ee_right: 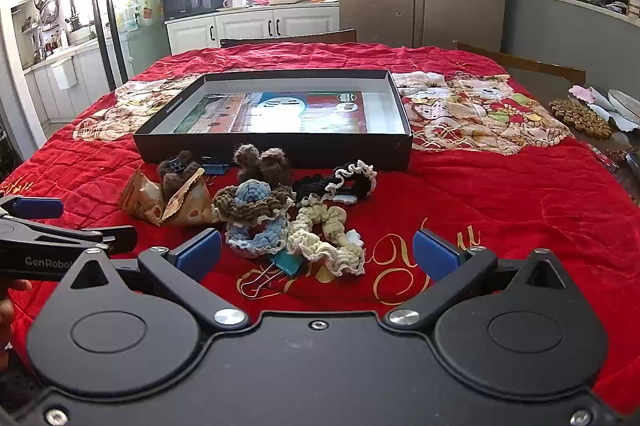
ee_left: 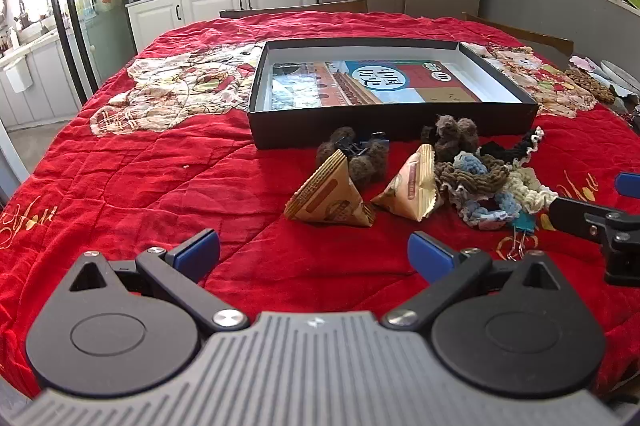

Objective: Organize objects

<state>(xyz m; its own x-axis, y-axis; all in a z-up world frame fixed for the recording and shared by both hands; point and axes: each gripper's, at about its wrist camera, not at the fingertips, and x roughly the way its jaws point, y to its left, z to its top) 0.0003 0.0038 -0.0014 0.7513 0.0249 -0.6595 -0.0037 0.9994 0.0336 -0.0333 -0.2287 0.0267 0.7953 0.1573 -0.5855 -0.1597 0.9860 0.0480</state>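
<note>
Both tools hover low over a worktop (ee_left: 160,186) draped in a red quilt, each with its blue pads spread apart and gripping nothing. Ahead of the left tool (ee_left: 314,252) stand two triangular snack packets (ee_left: 328,194), peaks up, side by side and just apart, one before the other as seen from the right tool (ee_right: 318,252). Behind them lies a brown woolly clump with a dark clip (ee_left: 352,146), touching the nearer packet.

Directly ahead of the right tool sits a tangle of crocheted pieces: a brown-and-blue piece (ee_right: 252,202), a cream ruffled cord (ee_right: 326,234) running from near the tool toward the box, a black piece with a white frill (ee_right: 340,182) lying crosswise, and a second brown clump (ee_right: 262,160) hard against the box wall. A teal binder clip (ee_right: 286,264) lies nearest the tool, its wire handles pointing left toward the left pad.

Beyond the pile, an open black box (ee_left: 392,122) lies with its long side across the view, a printed sheet flat on its floor. The left tool's arm shows at the right wrist view's left edge.
</note>
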